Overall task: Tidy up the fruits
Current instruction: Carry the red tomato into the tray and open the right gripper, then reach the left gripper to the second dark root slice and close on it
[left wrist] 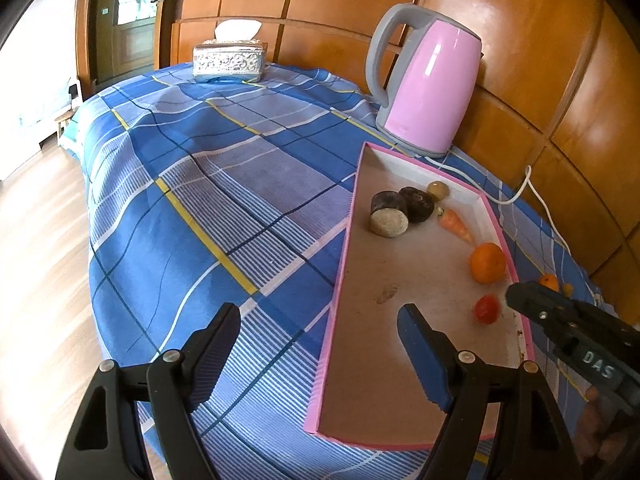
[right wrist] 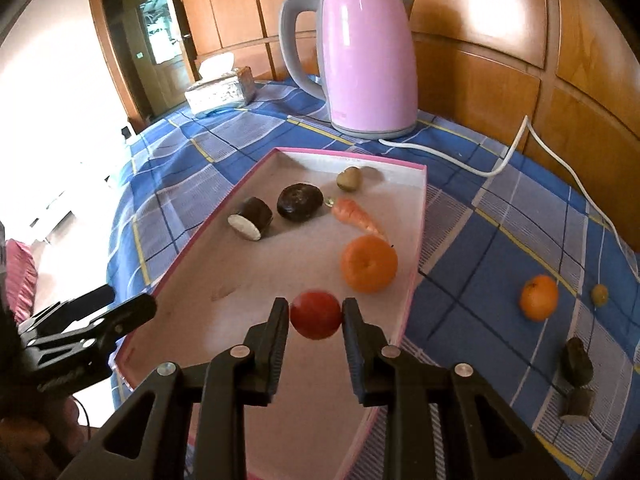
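A pink-rimmed tray point(right wrist: 414, 240) point(left wrist: 340, 280) lies on the blue checked tablecloth. In it are an orange point(right wrist: 369, 264) point(left wrist: 487, 262), a carrot point(right wrist: 356, 214) point(left wrist: 455, 222), two dark cut pieces point(right wrist: 300, 201) point(right wrist: 252, 220), and a small green-brown fruit point(right wrist: 349, 179). My right gripper point(right wrist: 316, 314) is shut on a red tomato point(right wrist: 316, 314) point(left wrist: 487, 309) just over the tray's near part. My left gripper point(left wrist: 320, 320) is open and empty over the tray's left rim; it also shows in the right wrist view point(right wrist: 120, 304).
A second orange point(right wrist: 539, 297), a small olive-coloured fruit point(right wrist: 599, 294) and two dark pieces point(right wrist: 576, 360) lie on the cloth right of the tray. A pink kettle point(right wrist: 366, 60) with a white cord point(right wrist: 500, 168) stands behind. A silver tissue box point(left wrist: 230, 60) sits far back.
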`<move>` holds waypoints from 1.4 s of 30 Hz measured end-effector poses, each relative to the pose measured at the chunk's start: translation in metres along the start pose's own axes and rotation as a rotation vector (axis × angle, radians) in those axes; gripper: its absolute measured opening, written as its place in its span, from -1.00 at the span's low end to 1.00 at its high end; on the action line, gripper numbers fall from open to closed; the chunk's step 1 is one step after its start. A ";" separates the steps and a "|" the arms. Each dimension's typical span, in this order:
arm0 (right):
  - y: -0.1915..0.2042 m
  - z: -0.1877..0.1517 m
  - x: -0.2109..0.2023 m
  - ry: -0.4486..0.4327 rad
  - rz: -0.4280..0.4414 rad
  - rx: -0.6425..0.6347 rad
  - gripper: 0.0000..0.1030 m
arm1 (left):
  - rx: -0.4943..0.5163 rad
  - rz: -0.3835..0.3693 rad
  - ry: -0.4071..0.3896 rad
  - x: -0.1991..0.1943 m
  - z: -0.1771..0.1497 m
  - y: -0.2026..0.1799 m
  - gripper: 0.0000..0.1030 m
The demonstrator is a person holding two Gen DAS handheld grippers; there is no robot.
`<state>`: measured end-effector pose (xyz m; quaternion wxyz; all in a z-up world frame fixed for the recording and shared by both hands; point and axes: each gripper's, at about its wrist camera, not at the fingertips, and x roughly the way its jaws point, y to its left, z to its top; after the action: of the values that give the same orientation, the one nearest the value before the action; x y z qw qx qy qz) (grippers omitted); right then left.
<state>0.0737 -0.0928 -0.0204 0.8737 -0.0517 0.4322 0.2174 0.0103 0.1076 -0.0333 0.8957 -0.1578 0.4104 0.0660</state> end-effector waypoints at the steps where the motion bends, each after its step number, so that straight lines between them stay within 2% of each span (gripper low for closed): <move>1: 0.000 0.000 -0.001 -0.004 -0.002 0.005 -0.35 | -0.002 -0.001 0.002 0.001 0.000 0.001 0.58; 8: -0.017 -0.011 -0.025 -0.060 -0.049 0.054 -0.29 | 0.000 -0.009 0.000 0.000 0.000 0.000 0.58; 13: -0.058 -0.032 -0.056 -0.111 -0.155 0.159 -0.27 | 0.004 -0.012 0.003 0.000 0.000 -0.001 0.58; 15: -0.078 -0.044 -0.070 -0.124 -0.220 0.200 -0.26 | 0.014 -0.013 -0.003 -0.001 0.000 -0.004 0.58; 21: -0.159 -0.100 -0.117 -0.144 -0.524 0.417 -0.25 | 0.061 -0.035 -0.011 -0.006 -0.003 -0.016 0.58; 26: -0.232 -0.159 -0.145 -0.078 -0.808 0.672 -0.24 | 0.103 -0.048 -0.017 -0.008 -0.003 -0.029 0.58; 30: -0.268 -0.200 -0.157 -0.036 -0.935 0.830 -0.24 | 0.138 -0.064 -0.013 -0.009 -0.004 -0.040 0.58; 32: -0.280 -0.217 -0.161 -0.025 -0.969 0.901 -0.24 | 0.157 -0.069 -0.010 -0.009 -0.005 -0.046 0.60; 34: -0.285 -0.228 -0.161 -0.025 -0.967 0.942 -0.20 | 0.170 -0.077 -0.002 -0.009 -0.005 -0.051 0.68; 35: -0.285 -0.230 -0.162 -0.045 -0.971 0.946 -0.08 | 0.176 -0.081 0.000 -0.009 -0.005 -0.054 0.71; 42: -0.282 -0.234 -0.159 -0.061 -0.993 0.965 0.24 | 0.238 -0.144 0.023 -0.011 -0.005 -0.083 0.74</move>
<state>-0.0625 -0.4646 -0.0693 0.8066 0.1571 0.3810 -0.4236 0.0204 0.0280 -0.0091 0.9058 -0.0801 0.4130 -0.0496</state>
